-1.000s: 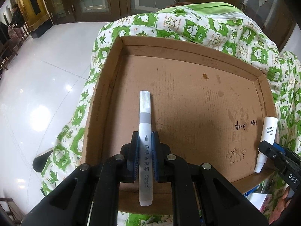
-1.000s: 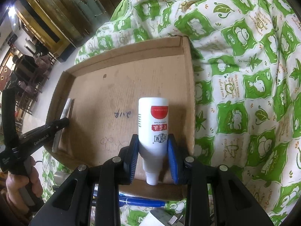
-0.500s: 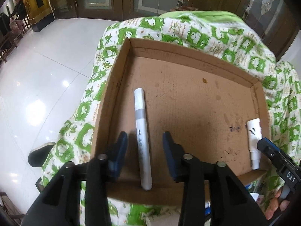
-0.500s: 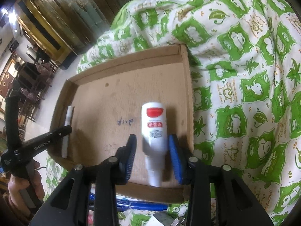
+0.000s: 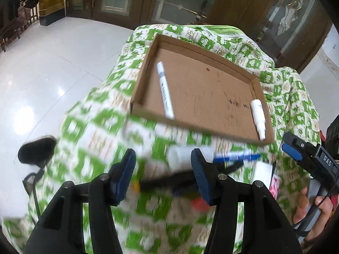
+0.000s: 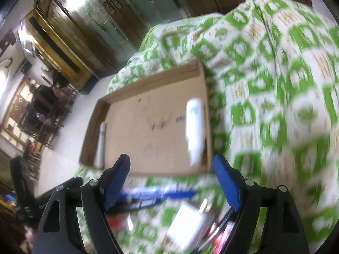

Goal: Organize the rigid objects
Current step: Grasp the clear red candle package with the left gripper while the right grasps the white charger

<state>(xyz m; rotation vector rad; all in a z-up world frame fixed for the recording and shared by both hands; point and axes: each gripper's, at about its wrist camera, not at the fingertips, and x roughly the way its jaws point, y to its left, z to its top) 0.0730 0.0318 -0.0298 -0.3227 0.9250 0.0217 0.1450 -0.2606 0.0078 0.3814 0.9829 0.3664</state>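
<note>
Marker (image 5: pixel 164 89) lies in tray (image 5: pixel 144 78), beyond left hand-held gripper (image 5: pixel 163 174).

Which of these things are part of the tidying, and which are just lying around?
Part of the job:
cardboard tray
white marker
small white bottle
blue pen
left gripper
right gripper

Just lying about:
green patterned cloth
black shoe
</note>
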